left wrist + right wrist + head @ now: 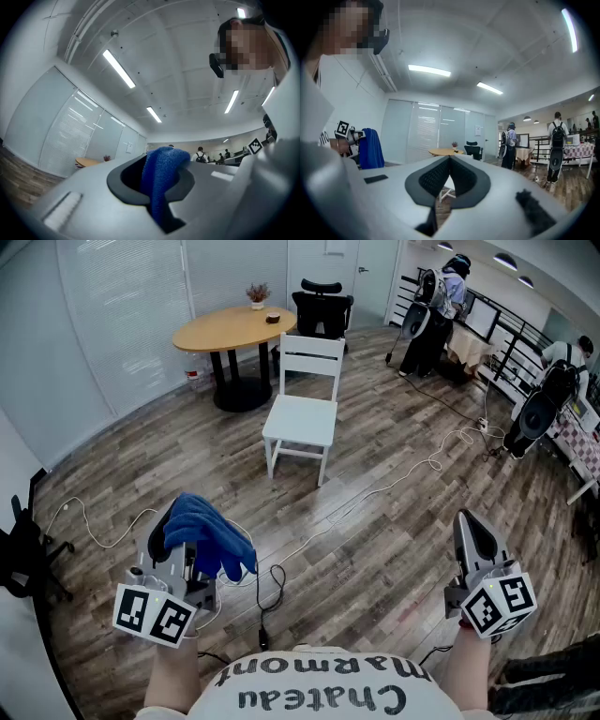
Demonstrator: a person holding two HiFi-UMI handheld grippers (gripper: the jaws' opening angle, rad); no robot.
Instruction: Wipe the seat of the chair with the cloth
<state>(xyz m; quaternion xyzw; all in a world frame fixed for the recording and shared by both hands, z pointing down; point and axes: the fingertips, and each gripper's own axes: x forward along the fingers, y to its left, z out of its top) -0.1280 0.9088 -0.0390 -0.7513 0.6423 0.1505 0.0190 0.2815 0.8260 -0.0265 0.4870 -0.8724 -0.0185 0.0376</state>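
— Blue cloth [208, 538]?
— Lower left of frame, clamped between the closed jaws of the left gripper [173, 554]. Bunched above the tips, long axis along the jaws, loose end draped toward the right.
— White wooden chair [302, 418]?
— Upper centre, well apart from both grippers. Backrest toward the top of frame, seat facing down-frame, perhaps turned slightly left.
— Right gripper [475, 538]?
— Lower right, tips pressed together, empty, pointing up-frame.
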